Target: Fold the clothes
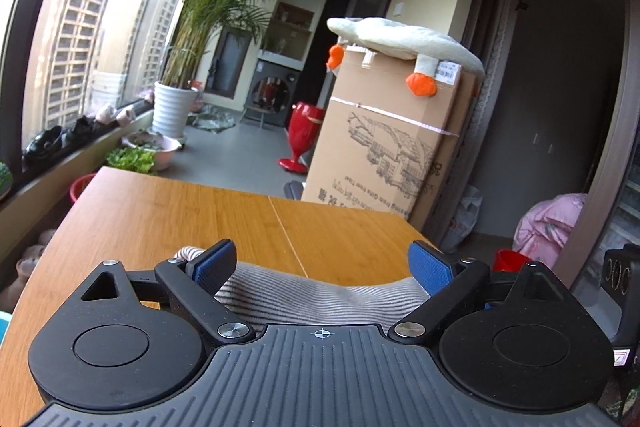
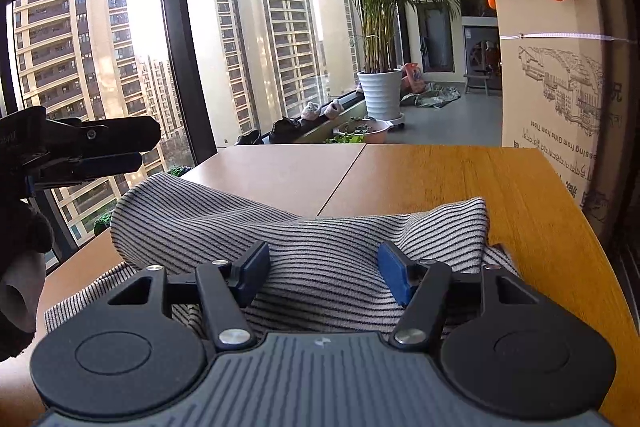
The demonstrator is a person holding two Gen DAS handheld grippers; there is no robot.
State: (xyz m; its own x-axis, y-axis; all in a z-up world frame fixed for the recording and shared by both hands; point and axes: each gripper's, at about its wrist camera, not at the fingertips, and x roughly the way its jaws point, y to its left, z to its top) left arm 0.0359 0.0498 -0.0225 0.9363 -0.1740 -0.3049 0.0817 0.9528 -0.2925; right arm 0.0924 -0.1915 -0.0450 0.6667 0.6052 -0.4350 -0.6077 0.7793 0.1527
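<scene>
Garment [image 2: 304, 227]: one, striped, on table [image 2: 500, 179]. Grippers: two, left gripper [image 1: 324, 263] and right gripper [image 2: 324, 275], both spread, pinching nothing.

Two hand-held tools, both with jaws apart.
Left tool [image 1: 324, 263]: blue pads [image 1: 212, 263] spread wide, nothing pressed between them; seen side-on at left of the right wrist view. Right tool [image 2: 324, 273]: pads [image 2: 394, 277] parted, tilted slightly downward.
</scene>
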